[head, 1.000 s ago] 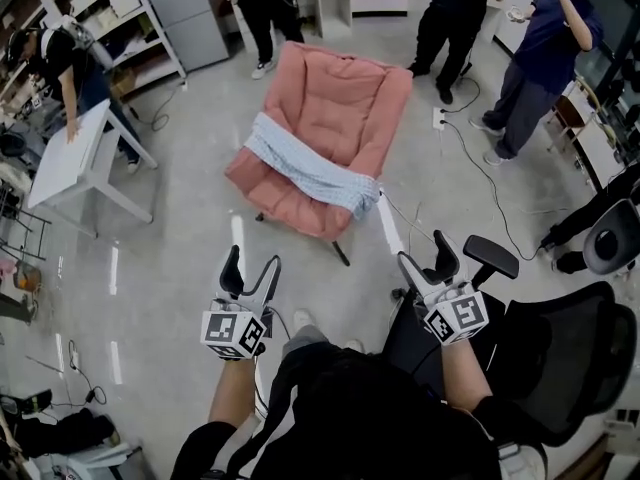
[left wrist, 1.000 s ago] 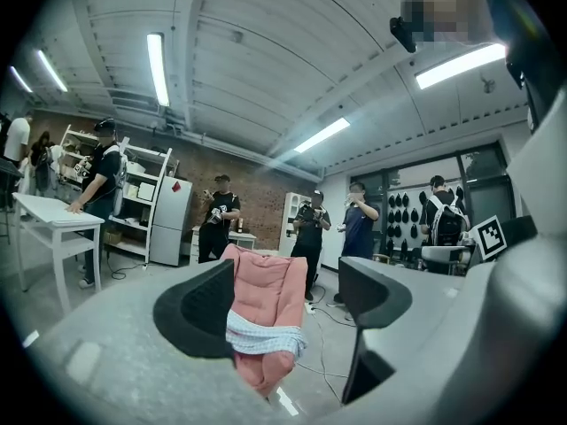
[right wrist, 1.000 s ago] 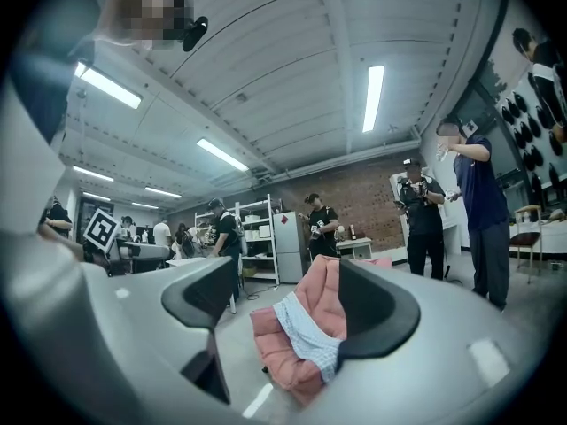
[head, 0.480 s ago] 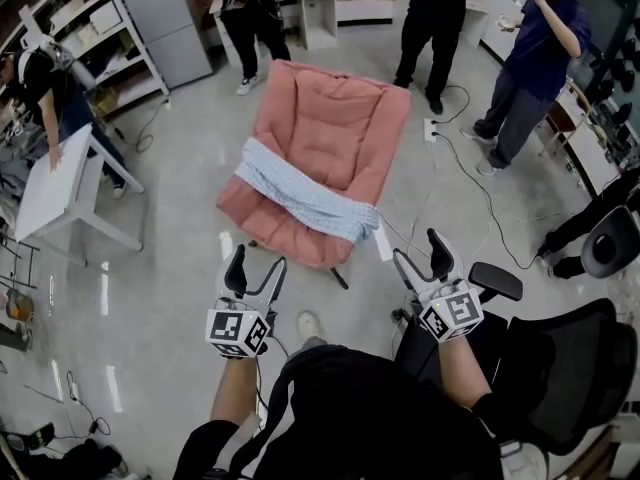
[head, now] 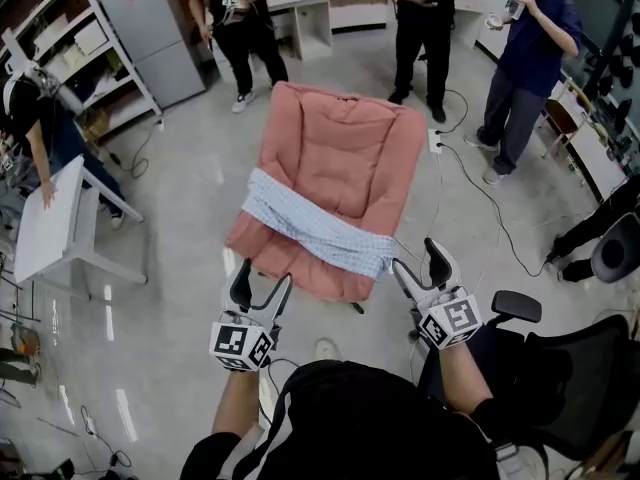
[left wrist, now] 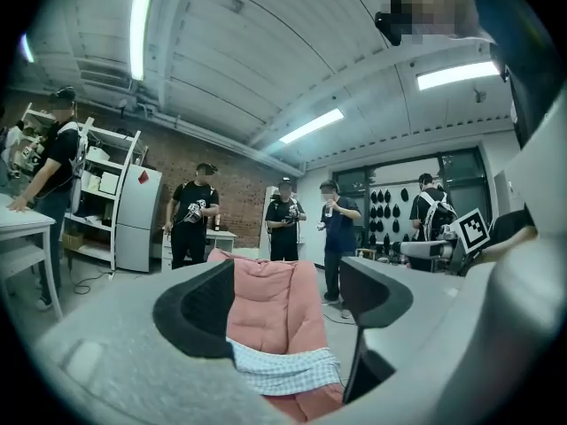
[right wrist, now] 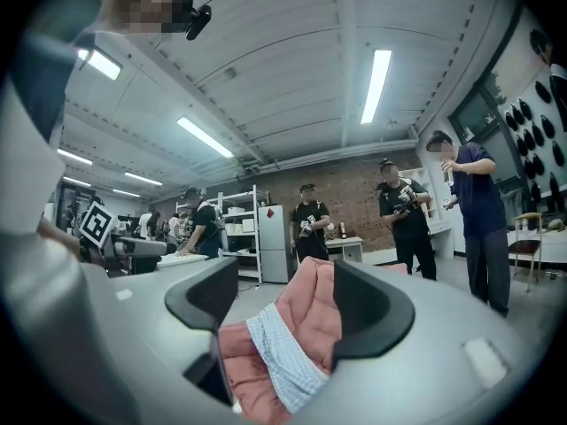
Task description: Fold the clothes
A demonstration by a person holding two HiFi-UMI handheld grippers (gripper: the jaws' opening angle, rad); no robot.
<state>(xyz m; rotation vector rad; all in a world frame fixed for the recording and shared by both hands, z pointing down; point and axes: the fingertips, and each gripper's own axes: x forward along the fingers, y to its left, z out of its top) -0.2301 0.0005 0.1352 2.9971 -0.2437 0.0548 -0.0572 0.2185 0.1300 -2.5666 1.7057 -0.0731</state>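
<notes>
As the person (head: 352,420) advanced, garment (head: 320,226) nearer

Floor, centre: chair (head: 340,158), its back toward the far side. A cloth (head: 318,226) lies across the seat from left to right and reaches the seat's near right edge. A power strip (head: 437,140) lies on the floor just right of the chair's back.

Left: table (head: 45,230), with a person (head: 35,118) leaning on it from behind. Shelves (head: 75,43) stand at far left, and a fridge (head: 160,33) just right of them.

Far, behind the chair: desk (head: 305,3), with a left bystander (head: 235,23) and a middle bystander (head: 425,23) on either side of it. A right bystander (head: 525,63) stands further right.

Near right: office chair (head: 570,368).
</notes>
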